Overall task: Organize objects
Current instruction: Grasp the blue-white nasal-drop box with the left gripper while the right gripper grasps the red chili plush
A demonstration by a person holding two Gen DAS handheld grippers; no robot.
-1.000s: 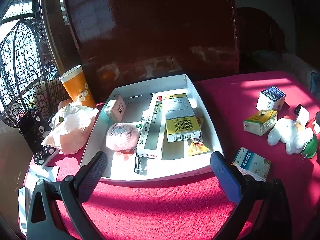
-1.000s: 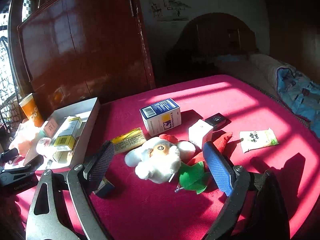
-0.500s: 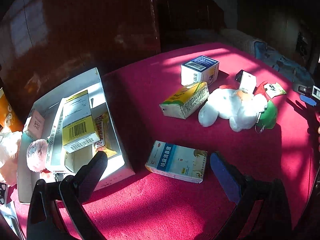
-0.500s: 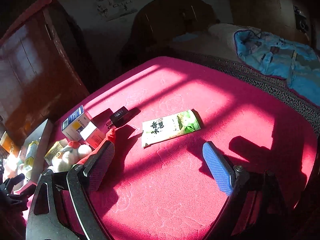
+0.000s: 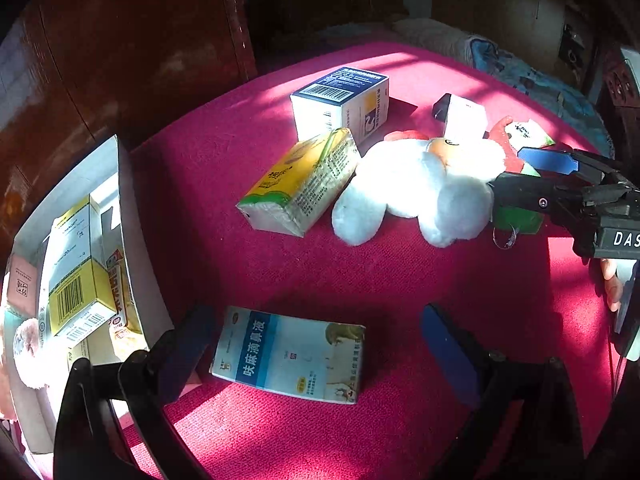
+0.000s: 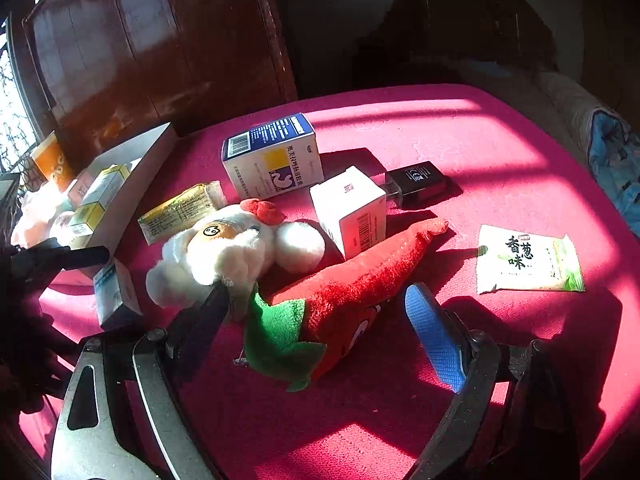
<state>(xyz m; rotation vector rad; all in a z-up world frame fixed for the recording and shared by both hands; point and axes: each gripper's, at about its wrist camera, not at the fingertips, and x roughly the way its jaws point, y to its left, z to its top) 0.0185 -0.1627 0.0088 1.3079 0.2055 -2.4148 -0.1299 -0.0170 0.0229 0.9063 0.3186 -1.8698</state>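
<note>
R hand-held gripper (image 6: 316,320) swung back, wide round plush carrot (image 6: 352,288); L hand-held gripper (image 5: 316,344) wide; tray (image 5: 136,248) cut off.

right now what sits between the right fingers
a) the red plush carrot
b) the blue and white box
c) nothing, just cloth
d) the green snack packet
a: in the right wrist view the carrot lies in the gap of the open right gripper, while the snack packet lies off to the side and the blue and white box stands farther back.
</note>
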